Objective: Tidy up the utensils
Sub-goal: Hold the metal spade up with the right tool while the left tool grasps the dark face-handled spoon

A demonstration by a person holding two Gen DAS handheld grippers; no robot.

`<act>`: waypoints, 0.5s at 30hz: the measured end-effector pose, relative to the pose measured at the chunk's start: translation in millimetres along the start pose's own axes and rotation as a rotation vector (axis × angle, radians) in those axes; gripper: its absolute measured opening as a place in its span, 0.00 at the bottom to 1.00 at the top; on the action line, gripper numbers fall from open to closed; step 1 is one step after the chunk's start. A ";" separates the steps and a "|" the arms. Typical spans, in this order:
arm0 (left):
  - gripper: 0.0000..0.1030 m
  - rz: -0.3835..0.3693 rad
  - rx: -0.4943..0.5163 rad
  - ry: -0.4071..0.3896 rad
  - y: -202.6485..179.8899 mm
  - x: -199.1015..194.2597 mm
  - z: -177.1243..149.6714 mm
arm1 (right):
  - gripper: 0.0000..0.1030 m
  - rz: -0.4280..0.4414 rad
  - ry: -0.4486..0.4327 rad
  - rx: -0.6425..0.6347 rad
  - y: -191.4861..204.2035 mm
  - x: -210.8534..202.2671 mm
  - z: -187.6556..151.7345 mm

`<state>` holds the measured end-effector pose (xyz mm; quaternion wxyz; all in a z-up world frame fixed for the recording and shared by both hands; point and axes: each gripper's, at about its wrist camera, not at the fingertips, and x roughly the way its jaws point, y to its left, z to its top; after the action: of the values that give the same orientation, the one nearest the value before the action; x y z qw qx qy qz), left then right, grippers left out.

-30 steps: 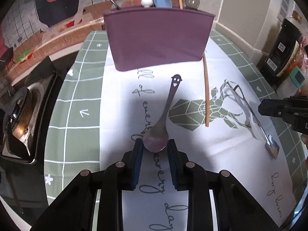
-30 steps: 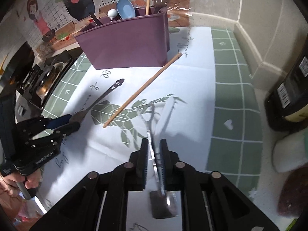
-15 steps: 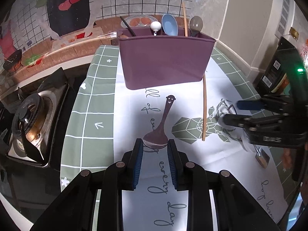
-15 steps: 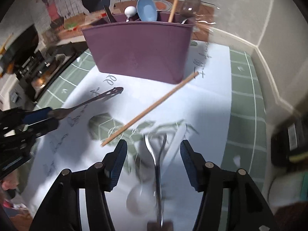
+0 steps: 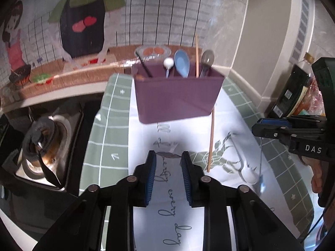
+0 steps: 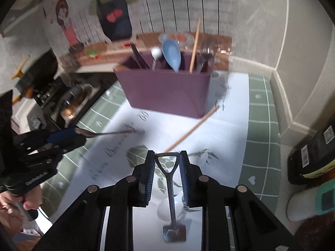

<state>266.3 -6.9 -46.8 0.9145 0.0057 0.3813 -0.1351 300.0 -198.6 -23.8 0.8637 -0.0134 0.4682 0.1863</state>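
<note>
A purple utensil caddy [image 5: 178, 98] stands at the back of the mat and holds several spoons and a chopstick; it also shows in the right wrist view [image 6: 167, 92]. My left gripper [image 5: 168, 159] is shut on a metal spoon [image 5: 168, 156] by its bowl and holds it above the mat; the right wrist view shows it sticking out level [image 6: 108, 133]. My right gripper [image 6: 167, 161] is shut on a shovel-shaped metal spoon [image 6: 170, 186] by its triangular handle, blade hanging down. A wooden chopstick [image 5: 211, 138] lies on the mat.
A gas stove [image 5: 41, 144] sits to the left of the green-and-white mat [image 5: 108, 138]. Dark bottles [image 6: 312, 156] and packets stand at the right by the wall. A white object with a teal part [image 6: 309, 205] lies at the right.
Both grippers have lifted their spoons off the mat. The right gripper closed on the shovel spoon's handle. The caddy now looks farther and lower in both views.
</note>
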 end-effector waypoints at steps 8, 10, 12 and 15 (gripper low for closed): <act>0.09 0.011 0.018 0.019 0.0 -1.8 5.2 | 0.21 -0.001 -0.034 0.003 1.6 -15.7 7.6; 0.10 0.014 0.018 0.053 4.2 4.5 0.6 | 0.21 -0.006 -0.029 0.005 -0.3 -14.5 6.2; 0.11 -0.001 0.023 0.091 7.4 12.2 -4.1 | 0.21 -0.010 -0.023 0.010 -2.5 -12.4 5.3; 0.14 0.017 0.021 0.135 14.7 23.8 -12.4 | 0.21 -0.010 -0.014 0.024 -6.4 -9.6 4.4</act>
<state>277.4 2.9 -73.6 0.8877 0.0279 0.4407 -0.1305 300.9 -206.6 -14.5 0.8681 -0.0041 0.4640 0.1764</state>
